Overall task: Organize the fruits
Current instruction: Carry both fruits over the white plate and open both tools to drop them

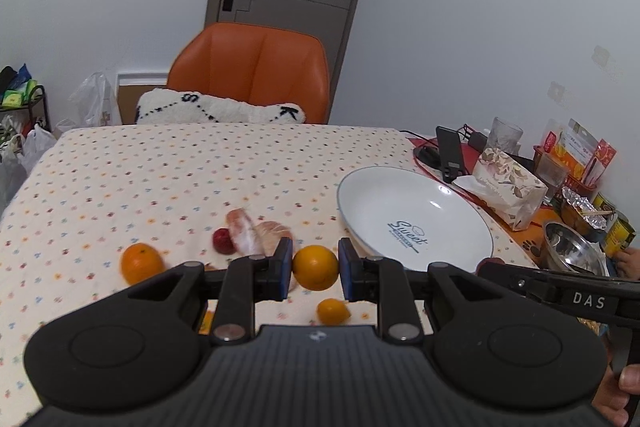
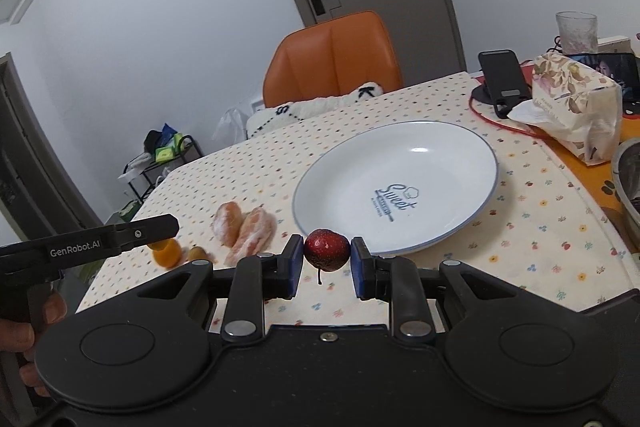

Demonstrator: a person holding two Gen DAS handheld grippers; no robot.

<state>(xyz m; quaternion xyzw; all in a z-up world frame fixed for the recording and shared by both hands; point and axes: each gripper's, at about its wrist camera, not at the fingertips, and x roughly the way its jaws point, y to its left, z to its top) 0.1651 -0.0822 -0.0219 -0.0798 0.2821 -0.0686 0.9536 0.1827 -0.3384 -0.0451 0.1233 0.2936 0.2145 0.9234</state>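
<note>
- Two tongs in use, each pinching one fruit, both lifted above the tabletop.
- Left tongs: blue pads pressed against both sides of an orange; fruit held near the plate's left rim.
- Right tongs: pads closed on a small dark red fruit, stem hanging down, just at the near rim of the plate.
- One white plate, blue-edged, printed "Sweet", nothing in it yet; judged to be the drop-off spot.
- Loose on the cloth: second orange, small yellow-orange fruit, another red fruit, two peeled citrus pieces.
- Clutter at right: tissue pack, phone stand, red cable, steel bowl.
- Stage, by judgement: carry to plate under way; nothing delivered so far.
- Risk: round fruit gripped on a narrow contact; could slip out and roll off if the squeeze eases or the tongs tilt.
- Risk: release from height onto smooth glaze; fruit could roll out over the shallow rim.
- Risk: both tongs nearing the same rim together; could knock one another or nudge the plate.
- Risk: hard squeeze could bruise the soft red fruit.
</note>
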